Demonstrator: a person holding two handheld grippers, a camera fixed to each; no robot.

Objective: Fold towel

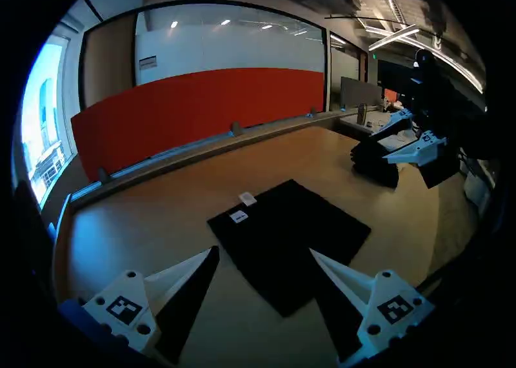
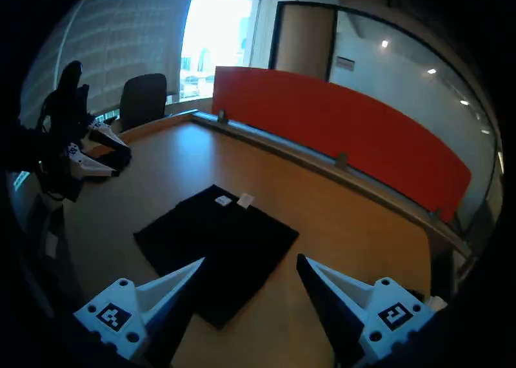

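A black towel (image 1: 293,239) lies flat on the wooden table (image 1: 161,226), folded to a rough rectangle, with two small white tags (image 1: 243,206) at its far corner. My left gripper (image 1: 263,252) hovers open just above the towel's near edge, nothing between its fingers. In the left gripper view, the right gripper (image 1: 371,155) hangs farther off at the right, above the table's edge. In the right gripper view the towel (image 2: 219,239) sits ahead of my open right gripper (image 2: 251,258), tags (image 2: 235,201) on the far side. The left gripper (image 2: 122,160) is at the far left.
A red partition panel (image 1: 193,110) runs along the table's far side, with a glass wall behind it. A dark office chair (image 2: 143,100) stands by the bright window (image 2: 216,39). Another desk with small items (image 1: 364,113) lies beyond the table.
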